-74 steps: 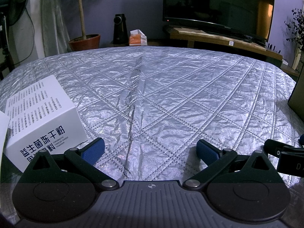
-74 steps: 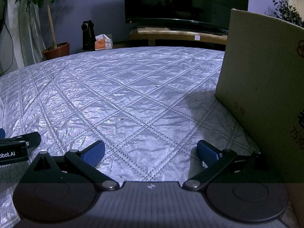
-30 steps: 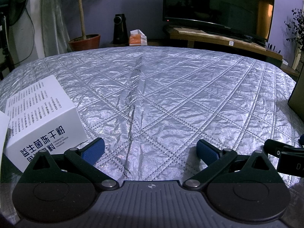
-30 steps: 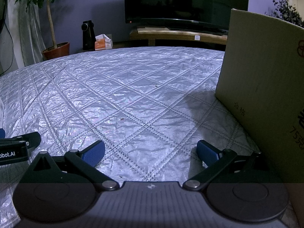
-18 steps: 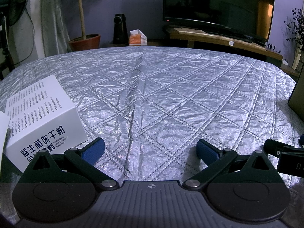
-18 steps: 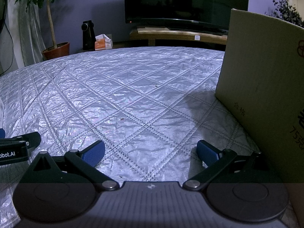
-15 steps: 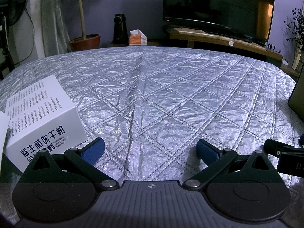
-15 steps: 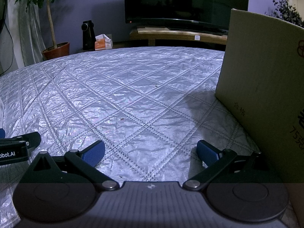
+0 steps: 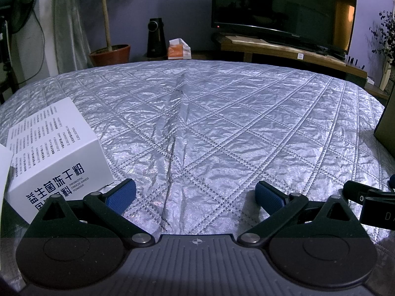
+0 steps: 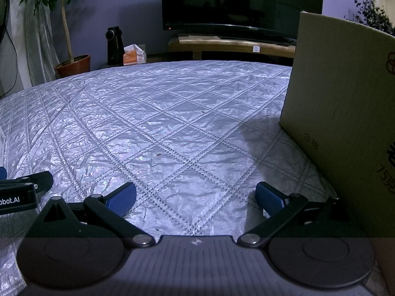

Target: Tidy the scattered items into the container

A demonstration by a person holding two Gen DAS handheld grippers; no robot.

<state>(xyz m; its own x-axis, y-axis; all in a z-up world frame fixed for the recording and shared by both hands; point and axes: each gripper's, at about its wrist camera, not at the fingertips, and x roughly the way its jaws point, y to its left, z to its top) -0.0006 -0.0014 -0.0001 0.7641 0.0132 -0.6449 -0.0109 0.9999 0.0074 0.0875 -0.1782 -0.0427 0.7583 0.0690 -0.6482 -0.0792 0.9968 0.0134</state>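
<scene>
No change since earlier frames. Left gripper [image 9: 195, 193], right gripper [image 10: 195, 194] released, idle. White printed carton [image 9: 53, 153] untouched; brown cardboard container [image 10: 345, 113] waiting. Tidying not begun.

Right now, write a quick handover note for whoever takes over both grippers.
Left gripper: open, empty, low over the silver quilted cover.
Right gripper: open, empty, beside the cardboard box.
White probiotic powder box sits just left of the left gripper, not touched; a second white item shows at the left frame edge, unclear.
Done: nothing visibly packed; the box interior is hidden.
Left: pick up the white box, carry it right to the cardboard box, then get the rest.
</scene>
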